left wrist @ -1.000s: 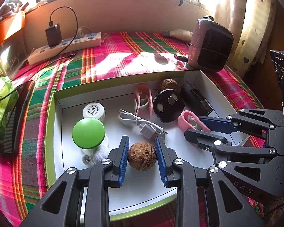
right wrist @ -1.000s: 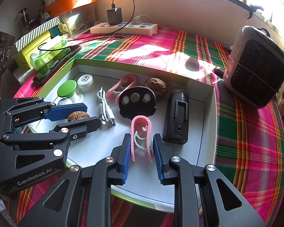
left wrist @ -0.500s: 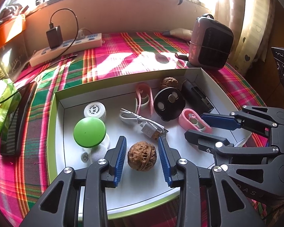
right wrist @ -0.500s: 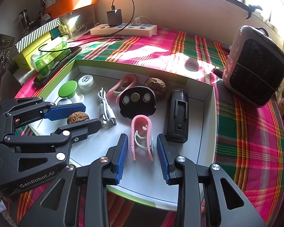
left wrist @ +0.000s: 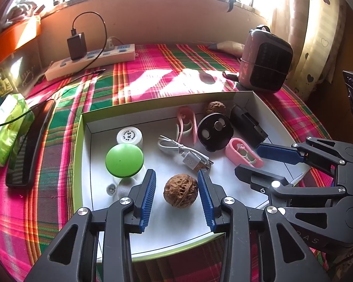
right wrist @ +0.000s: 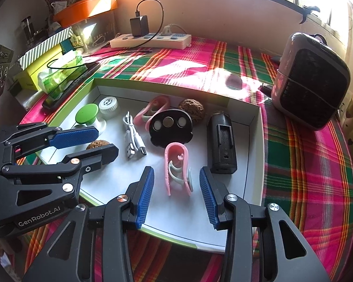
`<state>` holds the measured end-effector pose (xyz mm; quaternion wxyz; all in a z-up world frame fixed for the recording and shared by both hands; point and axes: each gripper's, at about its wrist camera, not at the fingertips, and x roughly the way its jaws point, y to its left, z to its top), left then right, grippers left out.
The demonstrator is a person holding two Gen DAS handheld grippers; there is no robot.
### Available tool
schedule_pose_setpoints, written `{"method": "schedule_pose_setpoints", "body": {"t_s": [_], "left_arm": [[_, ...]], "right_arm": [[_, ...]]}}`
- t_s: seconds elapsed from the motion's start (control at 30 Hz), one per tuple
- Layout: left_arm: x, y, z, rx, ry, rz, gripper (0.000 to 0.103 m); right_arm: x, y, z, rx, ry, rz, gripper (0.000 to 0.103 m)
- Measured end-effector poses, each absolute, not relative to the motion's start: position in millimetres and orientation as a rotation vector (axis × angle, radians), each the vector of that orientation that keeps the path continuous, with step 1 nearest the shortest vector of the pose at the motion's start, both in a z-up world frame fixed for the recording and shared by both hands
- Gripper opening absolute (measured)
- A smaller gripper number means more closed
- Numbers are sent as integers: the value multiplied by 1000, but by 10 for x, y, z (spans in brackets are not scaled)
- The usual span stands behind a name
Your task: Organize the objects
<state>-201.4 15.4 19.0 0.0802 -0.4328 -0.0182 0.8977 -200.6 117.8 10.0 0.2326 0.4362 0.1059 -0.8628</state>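
Left tool (left wrist: 176, 195) is standing wide open around a walnut (left wrist: 180, 190), pads clear of it on both sides, gripping nothing. Right tool (right wrist: 176, 196) is likewise gaping around a pink clip (right wrist: 177, 168), empty. Both are lying in the white box (left wrist: 262, 98) on the plaid table (left wrist: 153, 75). Walnut is looking hard, light, ridged and round, likely to roll; squeezing across its middle suits. Clip is looking thin, springy plastic; pinching its long sides seems safest.
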Motion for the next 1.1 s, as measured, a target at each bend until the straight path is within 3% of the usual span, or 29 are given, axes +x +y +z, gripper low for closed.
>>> {"method": "schedule_pose_setpoints", "body": {"t_s": [0.67,1.1], "left_arm": [[-1434,105,449,-1205,-35,2845,35],[-995,171,316,-1248,-29,2867,35]], "right_arm": [[-1445,1250,377,1074,200,-2527,42],[-1083,1344,216,1139,187,-2558,42]]}}
